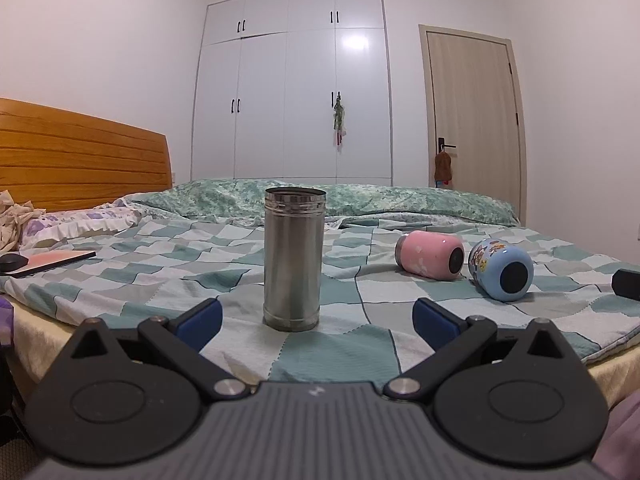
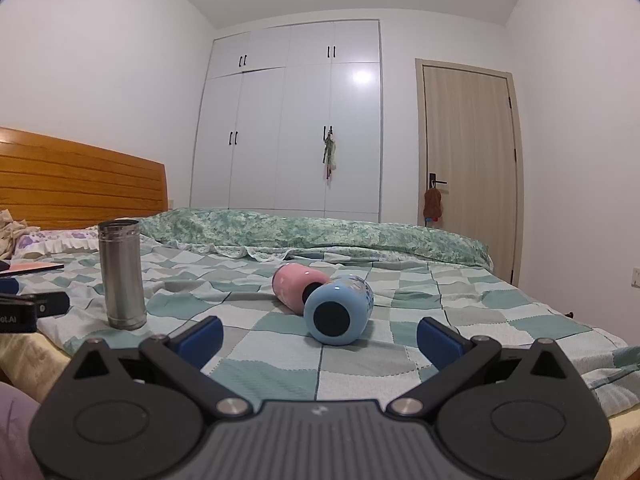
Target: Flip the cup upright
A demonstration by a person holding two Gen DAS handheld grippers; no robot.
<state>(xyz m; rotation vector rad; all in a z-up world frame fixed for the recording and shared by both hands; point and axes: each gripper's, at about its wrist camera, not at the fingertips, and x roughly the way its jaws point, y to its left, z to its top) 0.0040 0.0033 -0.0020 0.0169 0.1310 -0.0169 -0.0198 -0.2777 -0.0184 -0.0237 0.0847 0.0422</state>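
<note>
Only readable bit: white letters "oot.AI", cut off at the frame edge, on a black device (image 2: 18, 314) at 9 o'clock in the right wrist view. Cartoon print on the blue cup (image 1: 500, 270) too blurry to read.

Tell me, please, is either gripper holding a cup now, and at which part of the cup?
Nothing is held. The left gripper and right gripper are both open and empty. The steel cup stands free; the pink cup and blue cup lie untouched.
</note>
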